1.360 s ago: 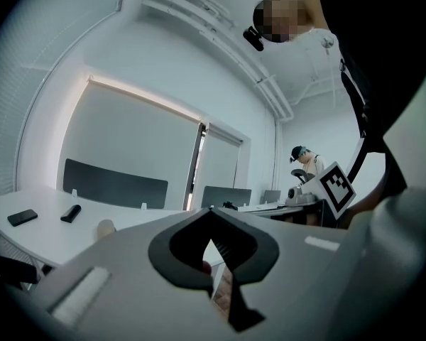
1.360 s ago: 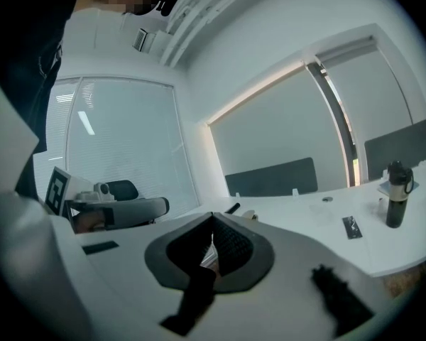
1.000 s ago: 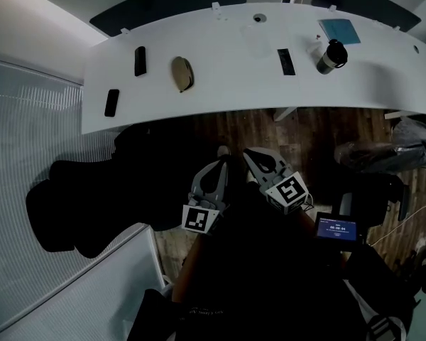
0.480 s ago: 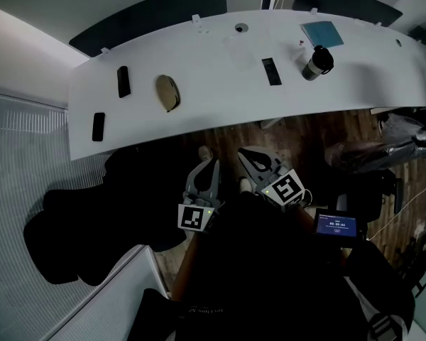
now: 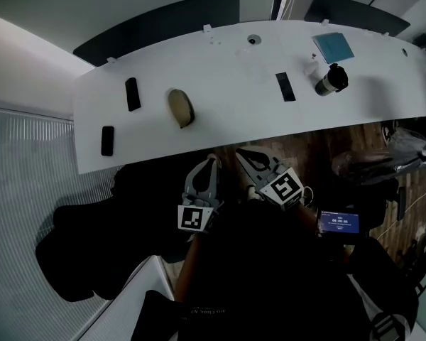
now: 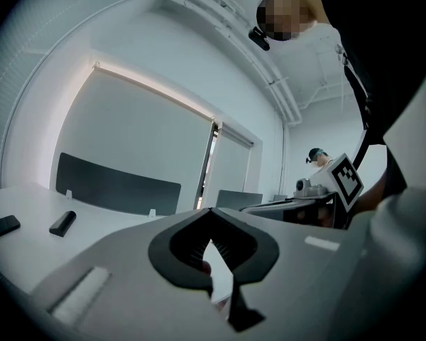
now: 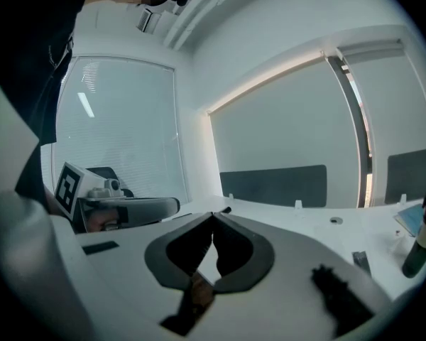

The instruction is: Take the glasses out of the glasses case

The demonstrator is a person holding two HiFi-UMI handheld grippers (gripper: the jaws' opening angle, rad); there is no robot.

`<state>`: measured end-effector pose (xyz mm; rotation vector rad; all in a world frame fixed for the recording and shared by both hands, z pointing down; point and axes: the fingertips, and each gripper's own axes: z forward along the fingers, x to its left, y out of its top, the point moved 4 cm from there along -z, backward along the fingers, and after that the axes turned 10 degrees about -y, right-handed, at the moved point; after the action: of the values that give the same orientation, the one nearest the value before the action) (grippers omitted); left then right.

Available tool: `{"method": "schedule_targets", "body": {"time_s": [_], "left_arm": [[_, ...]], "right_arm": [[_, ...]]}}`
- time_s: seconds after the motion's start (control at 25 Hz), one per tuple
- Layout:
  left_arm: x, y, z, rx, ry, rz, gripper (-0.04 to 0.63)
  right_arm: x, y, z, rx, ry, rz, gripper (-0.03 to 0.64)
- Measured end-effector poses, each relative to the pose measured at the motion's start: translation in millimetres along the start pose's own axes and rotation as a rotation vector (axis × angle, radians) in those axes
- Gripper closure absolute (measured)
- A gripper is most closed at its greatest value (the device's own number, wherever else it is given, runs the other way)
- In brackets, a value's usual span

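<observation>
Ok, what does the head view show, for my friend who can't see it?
From above, the left gripper and right gripper, both shut and empty, point side by side at the near edge of a curved white table. A tan glasses case lies on it, untouched, beyond the left gripper.

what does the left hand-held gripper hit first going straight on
Likely the near edge of the white desk, right of the glasses case; the left hand-held gripper may instead clear it, height is unclear.

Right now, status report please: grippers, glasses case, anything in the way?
Left gripper and right gripper: jaws shut, empty, at the desk's near edge. Glasses case on desk, looks closed, untouched. Nothing between it and grippers.
</observation>
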<state>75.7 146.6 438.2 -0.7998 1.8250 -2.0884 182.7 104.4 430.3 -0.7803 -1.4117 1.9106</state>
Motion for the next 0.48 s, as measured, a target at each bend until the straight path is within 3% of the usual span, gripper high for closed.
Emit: {"method": "schedule_targets", "body": {"time_s": [0.48], "left_arm": [[114.8, 23.1, -6.1, 0.022, 0.039, -0.045, 0.588]], "right_arm": [[21.3, 37.1, 116.3, 0.051, 0.049, -0.028, 0.609]]}}
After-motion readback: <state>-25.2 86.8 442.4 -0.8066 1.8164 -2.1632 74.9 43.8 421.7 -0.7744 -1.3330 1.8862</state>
